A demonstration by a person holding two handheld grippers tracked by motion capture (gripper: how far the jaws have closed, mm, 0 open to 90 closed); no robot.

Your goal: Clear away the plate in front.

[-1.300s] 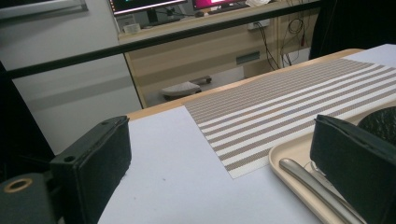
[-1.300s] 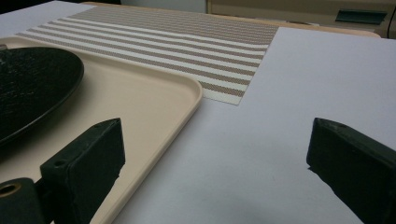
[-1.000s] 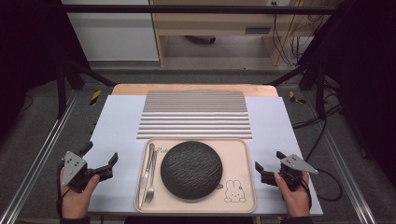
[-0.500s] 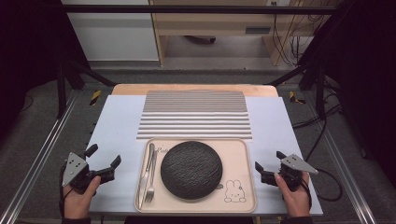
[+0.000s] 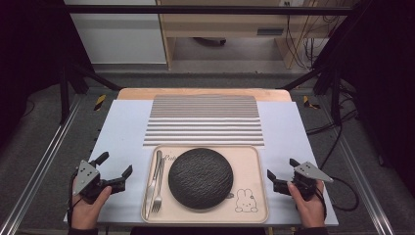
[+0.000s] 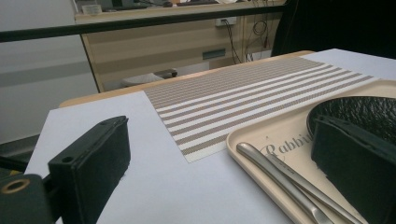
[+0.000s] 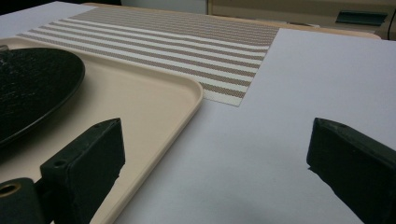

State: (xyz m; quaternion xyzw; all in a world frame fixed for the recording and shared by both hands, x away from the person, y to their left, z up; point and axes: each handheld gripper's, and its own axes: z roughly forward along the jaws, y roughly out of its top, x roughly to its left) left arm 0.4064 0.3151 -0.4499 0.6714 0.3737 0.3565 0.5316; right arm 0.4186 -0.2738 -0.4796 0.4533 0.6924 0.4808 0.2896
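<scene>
the left tongs [image 5: 115, 169] sit low at the near left, held from below by the left hand [image 5: 87, 206], jaws spread wide and aimed forward and to the right. the right tongs [image 5: 281, 172] sit at the near right in the right hand [image 5: 309, 207], jaws likewise wide apart, pointing left. both grip nothing.

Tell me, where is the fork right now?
In the high view the fork lies at the left edge of the beige tray, beside the black plate, nearest the left gripper.
</scene>
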